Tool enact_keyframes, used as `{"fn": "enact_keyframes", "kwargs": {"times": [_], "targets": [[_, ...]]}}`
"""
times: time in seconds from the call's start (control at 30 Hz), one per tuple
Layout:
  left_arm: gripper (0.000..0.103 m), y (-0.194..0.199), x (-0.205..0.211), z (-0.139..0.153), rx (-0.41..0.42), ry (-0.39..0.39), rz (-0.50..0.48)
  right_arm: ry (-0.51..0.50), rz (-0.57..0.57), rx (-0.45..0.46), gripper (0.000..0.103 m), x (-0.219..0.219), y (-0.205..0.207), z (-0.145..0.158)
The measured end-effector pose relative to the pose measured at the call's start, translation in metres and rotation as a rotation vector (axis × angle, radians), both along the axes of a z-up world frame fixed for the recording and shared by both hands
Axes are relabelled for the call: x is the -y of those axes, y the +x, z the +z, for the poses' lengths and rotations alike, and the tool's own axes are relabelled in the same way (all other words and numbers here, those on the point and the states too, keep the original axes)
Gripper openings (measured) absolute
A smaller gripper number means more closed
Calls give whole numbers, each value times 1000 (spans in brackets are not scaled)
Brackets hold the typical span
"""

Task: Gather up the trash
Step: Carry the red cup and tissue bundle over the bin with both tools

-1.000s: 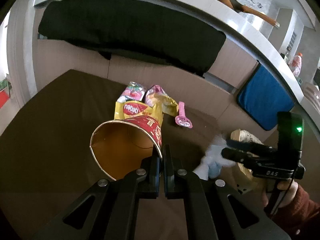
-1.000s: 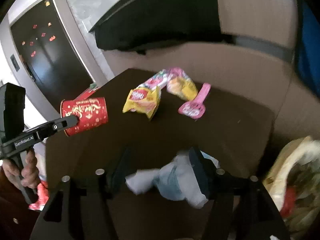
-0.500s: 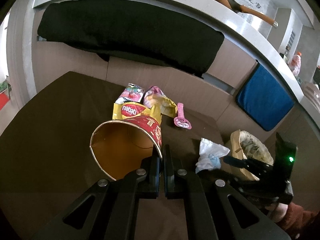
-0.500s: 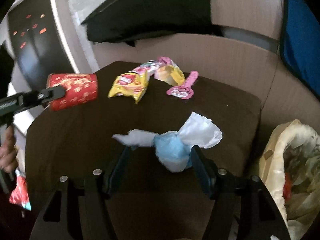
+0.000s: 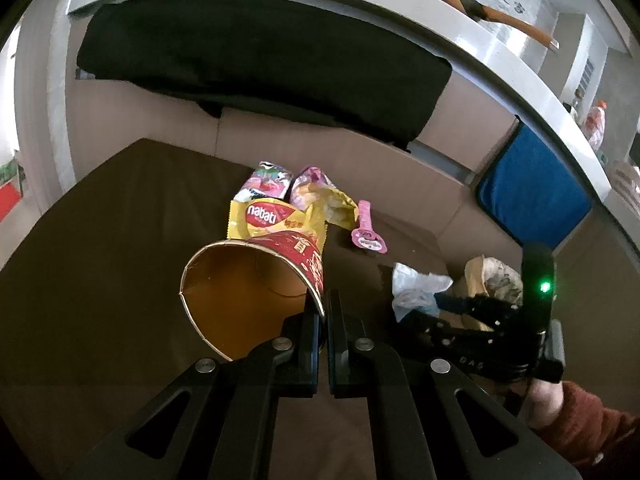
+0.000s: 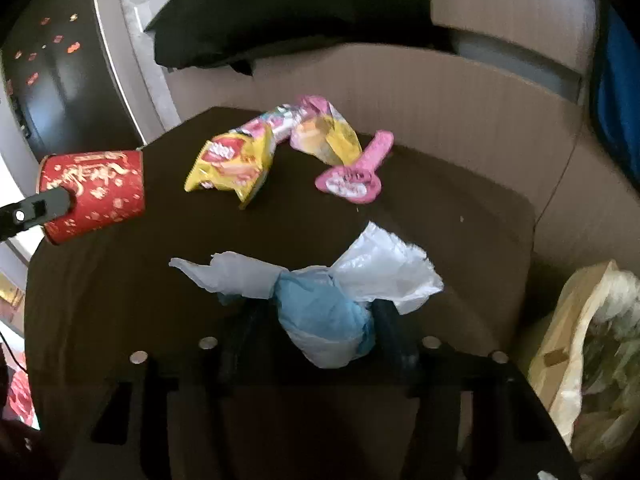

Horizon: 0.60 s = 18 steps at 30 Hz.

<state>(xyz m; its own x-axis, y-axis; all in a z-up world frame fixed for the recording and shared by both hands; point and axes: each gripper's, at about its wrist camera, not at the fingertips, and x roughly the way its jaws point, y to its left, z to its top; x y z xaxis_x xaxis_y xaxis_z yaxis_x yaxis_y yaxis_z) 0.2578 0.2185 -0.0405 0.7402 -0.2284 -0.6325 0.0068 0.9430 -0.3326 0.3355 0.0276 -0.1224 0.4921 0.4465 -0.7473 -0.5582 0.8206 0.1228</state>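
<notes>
My left gripper [image 5: 324,308] is shut on the rim of a red paper cup [image 5: 256,280] and holds it on its side above the dark brown table [image 5: 120,248]; the cup also shows in the right wrist view [image 6: 94,194]. My right gripper [image 6: 316,320] has its jaws around a crumpled white and blue tissue wad [image 6: 324,300], which also shows in the left wrist view [image 5: 416,288]. A yellow snack wrapper [image 6: 232,164], pink and yellow wrappers [image 6: 320,132] and a pink packet [image 6: 352,172] lie at the table's far side.
A trash bag [image 6: 592,352] with rubbish stands open beside the table's right edge. A beige sofa [image 6: 460,92] with a black cushion [image 5: 260,60] and a blue cushion [image 5: 532,196] lies behind the table.
My right gripper has come down over the tissue wad and its jaws have closed in on it. The left gripper has kept the cup almost still.
</notes>
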Motion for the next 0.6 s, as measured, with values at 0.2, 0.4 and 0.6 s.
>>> {"fn": "enact_keyframes", "kwargs": {"times": [0.2,0.4,0.6], "targets": [[3,0,11,10,26,34,-11,39,16,36,43,12,-6,27],[3,-4,30,32,86,78,-33,140,-1,74,43,37,-15,67],[3,-10,60,71,207,128,-69,202,-24,174,43,68,-33,118]]}}
